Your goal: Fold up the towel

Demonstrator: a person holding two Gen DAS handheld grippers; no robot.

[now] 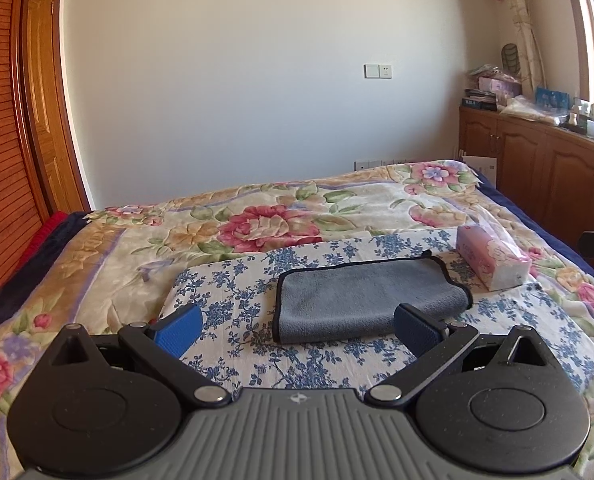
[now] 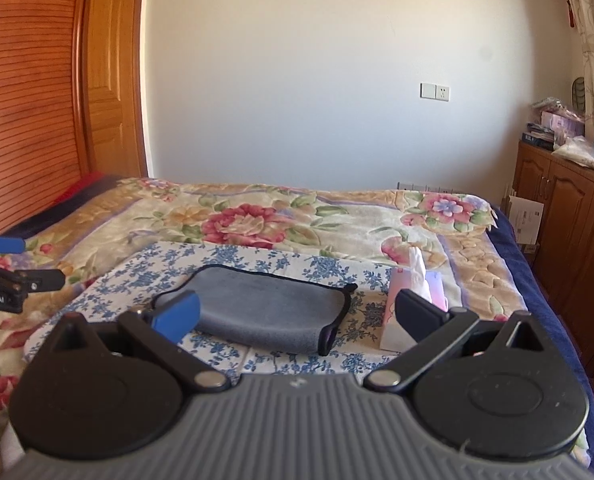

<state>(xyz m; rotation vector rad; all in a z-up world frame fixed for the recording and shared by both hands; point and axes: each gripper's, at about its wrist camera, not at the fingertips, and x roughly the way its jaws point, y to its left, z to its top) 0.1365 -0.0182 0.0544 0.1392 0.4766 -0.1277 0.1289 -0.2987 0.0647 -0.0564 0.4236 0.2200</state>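
A grey towel (image 1: 369,300) with black edging lies folded on a blue-and-white floral cloth (image 1: 233,292) on the bed. My left gripper (image 1: 297,328) is open and empty, just short of the towel's near edge. In the right wrist view the same towel (image 2: 265,308) lies folded ahead. My right gripper (image 2: 297,316) is open and empty, hovering just before the towel. The left gripper (image 2: 5,268) shows at the far left edge of that view, apart from the towel.
A pink tissue pack (image 1: 493,258) sits right of the towel; it also shows in the right wrist view (image 2: 413,300). The bed carries a flowered blanket (image 1: 257,220). A wooden headboard (image 2: 25,100) stands left, wooden cabinets (image 1: 537,160) right.
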